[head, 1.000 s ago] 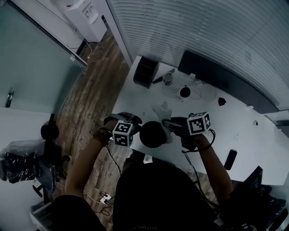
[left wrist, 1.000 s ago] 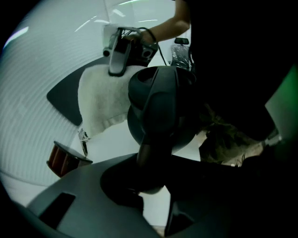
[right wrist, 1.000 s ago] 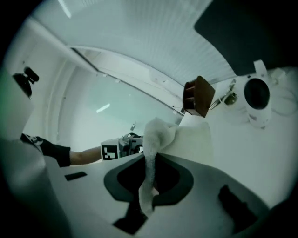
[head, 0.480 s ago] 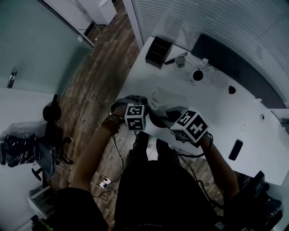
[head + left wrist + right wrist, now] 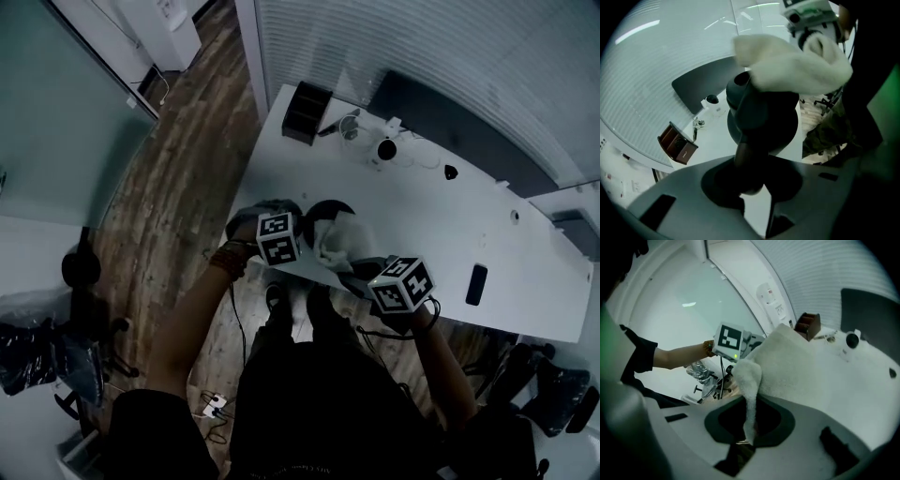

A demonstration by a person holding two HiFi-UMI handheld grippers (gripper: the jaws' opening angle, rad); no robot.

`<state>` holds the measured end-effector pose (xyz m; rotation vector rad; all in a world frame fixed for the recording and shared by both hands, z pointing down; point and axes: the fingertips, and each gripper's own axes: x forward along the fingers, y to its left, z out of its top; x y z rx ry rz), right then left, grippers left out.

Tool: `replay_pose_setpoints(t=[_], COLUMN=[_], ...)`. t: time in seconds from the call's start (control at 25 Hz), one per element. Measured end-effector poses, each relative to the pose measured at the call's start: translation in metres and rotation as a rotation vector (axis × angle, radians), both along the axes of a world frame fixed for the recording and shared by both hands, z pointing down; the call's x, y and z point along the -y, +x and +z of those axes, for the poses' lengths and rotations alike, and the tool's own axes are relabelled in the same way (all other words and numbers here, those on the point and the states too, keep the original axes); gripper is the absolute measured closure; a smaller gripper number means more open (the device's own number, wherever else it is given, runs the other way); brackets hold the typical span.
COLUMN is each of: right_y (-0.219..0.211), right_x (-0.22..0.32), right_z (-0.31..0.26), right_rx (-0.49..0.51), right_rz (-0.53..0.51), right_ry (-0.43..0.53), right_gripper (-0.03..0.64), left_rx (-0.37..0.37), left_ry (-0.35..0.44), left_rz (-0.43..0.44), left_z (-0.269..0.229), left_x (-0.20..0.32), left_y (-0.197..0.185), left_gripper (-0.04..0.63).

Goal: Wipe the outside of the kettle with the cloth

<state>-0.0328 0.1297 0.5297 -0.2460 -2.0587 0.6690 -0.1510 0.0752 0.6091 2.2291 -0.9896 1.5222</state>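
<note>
A dark kettle [image 5: 322, 214] stands near the front edge of the white table [image 5: 422, 216]. My left gripper [image 5: 294, 227] is shut on the kettle's handle [image 5: 743, 154], which runs down between the jaws in the left gripper view [image 5: 754, 187]. A white cloth [image 5: 342, 242] lies over the kettle's top and right side; the left gripper view shows the cloth [image 5: 797, 61] draped on the kettle's body [image 5: 764, 117]. My right gripper [image 5: 370, 267] is shut on a fold of the cloth [image 5: 797, 366], which hangs into the jaw gap [image 5: 747, 432].
A dark wooden box [image 5: 305, 111] stands at the table's far left corner, with a small white device [image 5: 384, 150] and a dark mat [image 5: 450, 122] behind the kettle. A black phone [image 5: 476, 284] lies at the right. An office chair [image 5: 84, 272] stands on the wooden floor.
My right gripper has dragged the cloth over the kettle, from its far side towards the near right. The left gripper has kept its hold and rolled a little.
</note>
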Motion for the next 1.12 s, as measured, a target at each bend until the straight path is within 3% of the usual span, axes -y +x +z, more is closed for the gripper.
replay_pose_setpoints(t=[0.08, 0.2, 0.36, 0.44, 0.56, 0.76, 0.92, 1.12], right_y=[0.026, 0.065, 0.144, 0.181, 0.199, 0.190, 0.193, 0.190], right_x=[-0.016, -0.007, 0.046, 0.063, 0.075, 0.107, 0.137, 0.165], right_z=[-0.009, -0.066, -0.125, -0.131, -0.114, -0.043, 0.021, 0.030], right_rx=[0.059, 0.421, 0.986, 1.114, 1.042, 0.687, 0.350, 0.144], right_rz=[0.150, 0.507, 1.002, 1.177, 1.254, 1.286, 1.190, 0.958], right_ry=[-0.154, -0.374, -0.443, -0.410, -0.242, -0.015, 0.263, 0.616], right_gripper=[0.581, 0.581, 0.581, 0.581, 0.581, 0.581, 0.581, 0.581], left_rx=[-0.027, -0.084, -0.225, -0.326, -0.437, -0.520, -0.565, -0.484], left_ry=[0.058, 0.208, 0.350, 0.372, 0.405, 0.579, 0.693, 0.733], left_rz=[-0.024, -0.066, -0.157, -0.197, -0.244, -0.421, -0.582, -0.656], left_z=[0.000, -0.004, -0.010, -0.014, -0.025, -0.080, -0.112, -0.105], left_x=[-0.002, -0.007, -0.011, -0.017, -0.027, -0.062, -0.112, -0.146], left_y=[-0.002, 0.000, -0.002, -0.004, -0.010, -0.021, -0.010, 0.034], left_gripper=[0.486, 0.485, 0.479, 0.476, 0.469, 0.468, 0.469, 0.469])
